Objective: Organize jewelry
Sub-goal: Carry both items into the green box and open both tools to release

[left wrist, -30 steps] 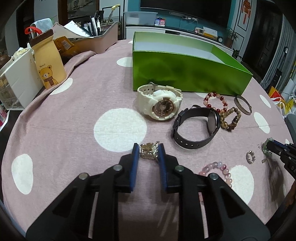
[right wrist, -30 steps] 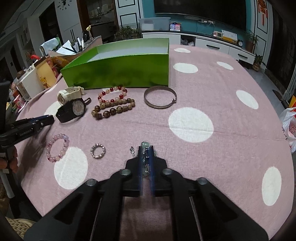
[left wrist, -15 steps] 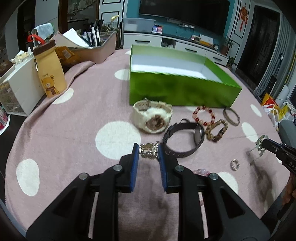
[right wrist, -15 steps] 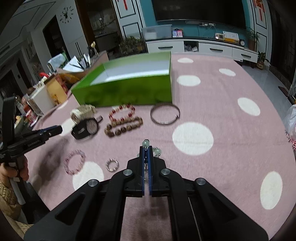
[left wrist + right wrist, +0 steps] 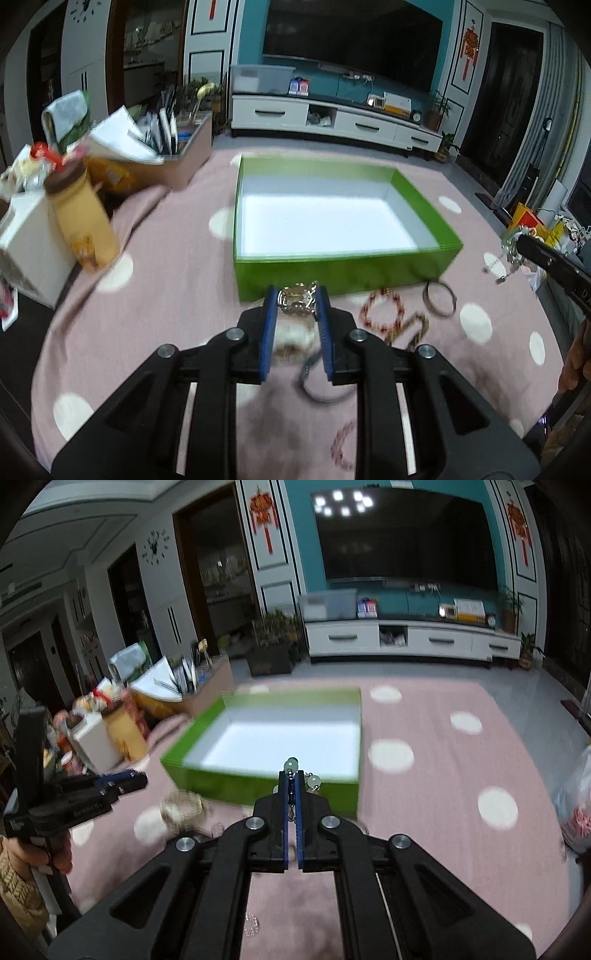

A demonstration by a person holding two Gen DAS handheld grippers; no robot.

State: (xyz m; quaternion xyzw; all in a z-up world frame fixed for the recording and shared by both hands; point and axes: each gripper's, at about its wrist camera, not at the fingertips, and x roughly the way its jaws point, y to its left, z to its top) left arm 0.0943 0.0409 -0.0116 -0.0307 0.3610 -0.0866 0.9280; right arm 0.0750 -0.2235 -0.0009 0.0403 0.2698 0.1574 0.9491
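A dark television (image 5: 351, 40) hangs above a white cabinet (image 5: 332, 120); a yellow bottle (image 5: 83, 218) stands far left of the cabinet, nearer the camera.

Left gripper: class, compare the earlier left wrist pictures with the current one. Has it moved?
Yes. The left gripper, shut on a gold trinket, has risen and advanced toward the green box; its tips now overlap the box's near wall instead of the cloth.

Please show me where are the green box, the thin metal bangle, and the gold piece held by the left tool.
green box (image 5: 332, 271), left wrist view, on its front outer wall.
thin metal bangle (image 5: 439, 298), left wrist view, on its ring.
gold piece (image 5: 297, 297), left wrist view, on the part between the blue pads.
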